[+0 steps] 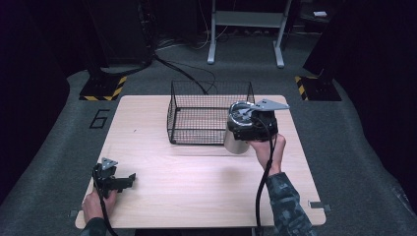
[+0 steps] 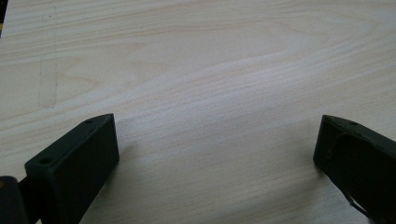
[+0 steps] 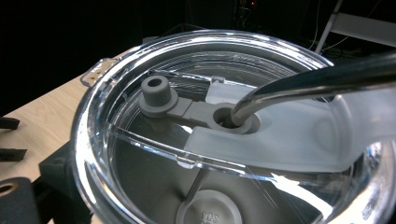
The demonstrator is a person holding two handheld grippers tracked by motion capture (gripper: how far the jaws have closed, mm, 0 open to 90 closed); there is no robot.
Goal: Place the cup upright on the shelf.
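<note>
A steel tumbler with a clear lid stands just off the front right corner of the black wire basket on the wooden table. My right gripper is shut on the tumbler near its top; one black finger presses against its side. A metal straw passes through a grey stopper in the lid. My left gripper rests low at the table's front left. Its jaws stand wide apart over bare wood, so the left gripper is open and holds nothing.
The basket sits at the back middle of the table with nothing visible inside. Beyond the table stand a white metal frame and two dark posts with yellow-black striped bases. A "6" is marked on the grey floor.
</note>
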